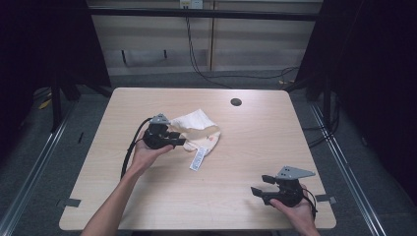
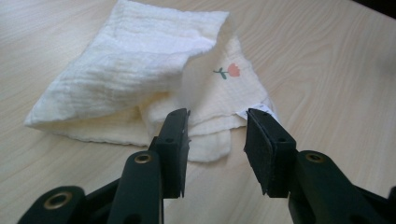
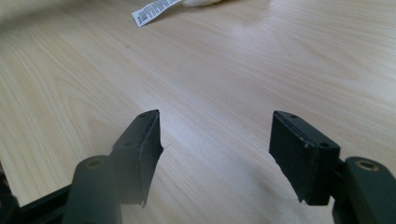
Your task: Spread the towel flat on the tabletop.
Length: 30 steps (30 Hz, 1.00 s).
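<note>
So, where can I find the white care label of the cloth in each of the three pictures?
High view: the care label lies at the table's middle, below the cream cloth, right of the left gripper.
Left gripper view: a small white bit at the cloth's lower right edge, above the right-hand jaw.
Right gripper view: a printed strip at the top edge.
Shared landmark: the cream cloth to which the label is sewn.
</note>
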Tool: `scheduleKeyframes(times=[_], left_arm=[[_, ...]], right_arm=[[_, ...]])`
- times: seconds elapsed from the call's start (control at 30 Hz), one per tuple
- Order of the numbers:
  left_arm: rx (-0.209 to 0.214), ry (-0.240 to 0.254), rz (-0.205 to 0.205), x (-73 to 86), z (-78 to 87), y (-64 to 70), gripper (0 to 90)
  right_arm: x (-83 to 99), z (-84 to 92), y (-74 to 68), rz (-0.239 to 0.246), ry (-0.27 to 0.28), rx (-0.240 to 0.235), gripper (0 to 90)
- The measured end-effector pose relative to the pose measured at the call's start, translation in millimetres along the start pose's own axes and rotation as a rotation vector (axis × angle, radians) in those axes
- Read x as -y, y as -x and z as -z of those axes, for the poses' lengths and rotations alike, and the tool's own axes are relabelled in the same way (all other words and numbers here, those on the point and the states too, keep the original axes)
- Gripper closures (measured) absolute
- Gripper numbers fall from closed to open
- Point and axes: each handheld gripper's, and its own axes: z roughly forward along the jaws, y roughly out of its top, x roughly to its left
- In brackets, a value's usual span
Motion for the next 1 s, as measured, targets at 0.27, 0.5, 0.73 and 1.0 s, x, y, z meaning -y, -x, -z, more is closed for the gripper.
scheduleKeyframes(times=[0.27,0.5,0.73,1.0], left_arm=[[-0.04,0.003,0.071,-0.7,-17.7,-18.5,55.3],[-0.025,-0.063,0.048,5.4,-43.9,-16.7,49.4],[-0.049,-0.1,0.02,7.7,-53.5,-10.9,55.7],[-0.072,-0.083,-0.005,13.1,-53.9,-8.0,65.0]], right_arm=[[0.0,0.2,-0.9,0.014,0.0,-0.005,33.1],[0.8,-0.6,0.3,0.004,-0.02,0.009,33.1],[-0.1,-3.1,0.0,0.018,-0.035,-0.006,32.5],[-0.7,-3.7,0.3,0.023,-0.029,-0.007,32.2]])
